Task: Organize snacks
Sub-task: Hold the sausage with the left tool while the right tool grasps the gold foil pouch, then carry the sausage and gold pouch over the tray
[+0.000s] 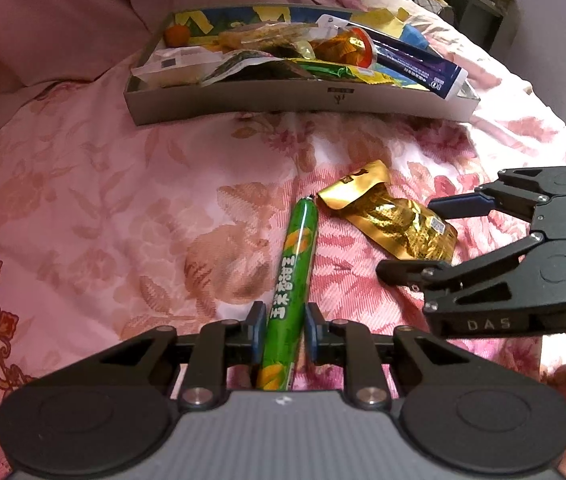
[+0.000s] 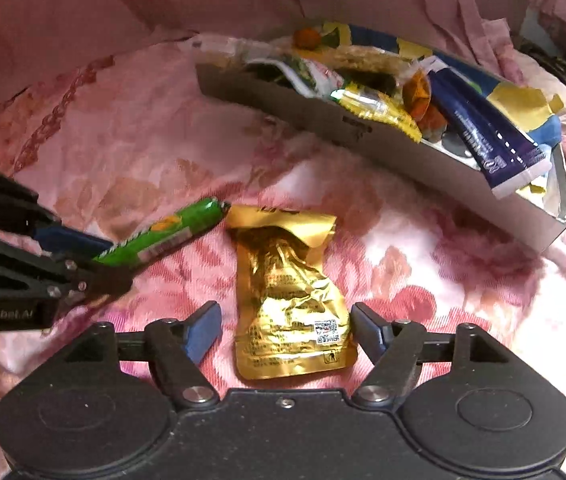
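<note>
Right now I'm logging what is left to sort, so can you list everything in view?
sausage: one, green wrapper, on the bedspread, clamped between the left gripper's pads
pouch: one, gold foil, on the bedspread beside the sausage, between the right gripper's open jaws, not pressed
box: one, grey, shallow, further back on the bedspread
snacks in the box: a mixed pile, too jumbled to count
tube: one, dark blue and white, over the box's end
bedspread: one, pink floral, under everything
left gripper: black, blue pads, shut
right gripper: black, blue pads, open
</note>
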`<state>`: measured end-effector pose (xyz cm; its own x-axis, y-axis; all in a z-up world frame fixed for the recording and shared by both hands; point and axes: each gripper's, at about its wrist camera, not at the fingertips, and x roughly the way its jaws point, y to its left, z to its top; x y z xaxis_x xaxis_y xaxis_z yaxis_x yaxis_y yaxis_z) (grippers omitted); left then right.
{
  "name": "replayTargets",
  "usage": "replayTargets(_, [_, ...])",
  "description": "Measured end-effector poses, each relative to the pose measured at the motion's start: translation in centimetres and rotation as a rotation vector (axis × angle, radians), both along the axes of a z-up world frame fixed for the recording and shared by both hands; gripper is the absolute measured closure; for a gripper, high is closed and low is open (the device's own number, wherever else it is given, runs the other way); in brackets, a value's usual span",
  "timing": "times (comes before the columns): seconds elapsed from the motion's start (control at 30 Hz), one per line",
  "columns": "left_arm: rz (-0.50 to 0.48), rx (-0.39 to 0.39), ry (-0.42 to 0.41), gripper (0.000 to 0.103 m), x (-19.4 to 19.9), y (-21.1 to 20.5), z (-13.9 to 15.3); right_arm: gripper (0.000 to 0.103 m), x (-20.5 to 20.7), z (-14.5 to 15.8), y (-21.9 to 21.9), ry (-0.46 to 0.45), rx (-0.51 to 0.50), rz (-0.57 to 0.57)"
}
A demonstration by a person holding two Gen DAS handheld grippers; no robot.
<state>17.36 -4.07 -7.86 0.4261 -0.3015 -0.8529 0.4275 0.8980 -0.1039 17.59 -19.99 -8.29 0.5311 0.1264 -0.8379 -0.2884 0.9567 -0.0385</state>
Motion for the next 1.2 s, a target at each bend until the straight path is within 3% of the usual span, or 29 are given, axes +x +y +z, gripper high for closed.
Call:
replayTargets(0.23, [-0.014, 0.002, -0.02, 0.079, 0.2, -0.3, -0.1, 0.025, 0.4, -0.3, 0.5, -0.051, -0.015, 0.02])
replayTargets(0.3, [-0.019, 0.009, -0.022, 0.079, 0.2, -0.4, -0.1, 0.031, 0.3, -0.3, 0.7, -0.05, -0.025, 0.038])
replayTargets(0.37, [-0.02, 0.015, -0.023, 0.081, 0.1, -0.5, -0.1, 0.047, 0.3, -0.2, 0.9, -0.045, -0.024, 0.04])
replayTargets(0.5, [-0.011, 0.008, -0.028, 0.083, 0.0, -0.5, 0.1, 0.053, 0.1, 0.0, 1.1, -0.05, -0.047, 0.044])
replayTargets(0.57, [0.013, -0.038, -0.004, 0.083, 0.1, 0.0, 0.2, 0.056, -0.1, 0.1, 1.3, -0.061, -0.069, 0.047])
replayTargets(0.73, [0.062, -0.106, 0.024, 0.084, 0.5, 0.9, 0.3, 0.058, -0.8, 0.2, 2.4, -0.125, -0.206, 0.093])
replayTargets(0.9, [0.071, -0.118, -0.019, 0.084, 0.1, 0.9, 1.3, 0.058, -1.7, 0.4, 3.3, -0.205, -0.32, 0.145])
replayTargets(1.2, [0.082, -0.172, -0.135, 0.084, -0.9, 1.1, 4.0, 0.058, -3.2, 2.9, 3.8, -0.319, -0.305, 0.106])
